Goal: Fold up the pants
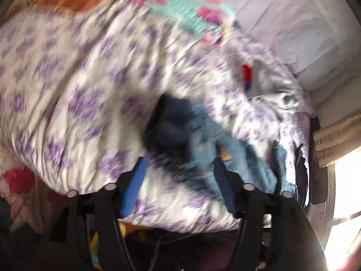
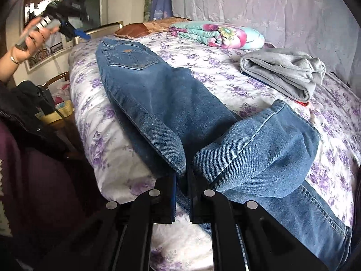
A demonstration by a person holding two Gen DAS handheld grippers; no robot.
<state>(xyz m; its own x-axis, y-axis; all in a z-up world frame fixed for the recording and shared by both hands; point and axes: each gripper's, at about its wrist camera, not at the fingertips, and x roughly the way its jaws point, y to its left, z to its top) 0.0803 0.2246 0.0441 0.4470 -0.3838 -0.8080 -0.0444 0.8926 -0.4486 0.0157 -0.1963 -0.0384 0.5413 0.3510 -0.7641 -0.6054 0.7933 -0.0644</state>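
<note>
Denim jeans (image 2: 162, 94) lie on the floral bedspread (image 2: 225, 85), long axis running from the waistband at the far end of the bed, near the wooden footboard, down toward the right-wrist camera at the near edge. Back pocket and leather patch face up at the far end. Legs point toward the camera; one leg end is doubled back into a loose fold just right of the main length.

Right gripper (image 2: 182, 180) has its jaws nearly together, clamped on the denim leg end at the near edge of the bedspread.

Left gripper (image 2: 74, 31) is held up in the person's left hand (image 2: 33, 38), above and left of the waistband, apart from the jeans. In the left wrist view, heavily blurred, its jaws stand wide apart with nothing between them, blue pads (image 1: 135, 185) visible, jeans (image 1: 203, 140) below and ahead.

Folded grey garment (image 2: 284, 74) sits on the bedspread to the right of the jeans, well apart. Folded teal-and-pink blanket (image 2: 216, 33) lies beyond the jeans to the right of the waistband. Brown cushion (image 2: 140, 29) lies just past the waistband.
</note>
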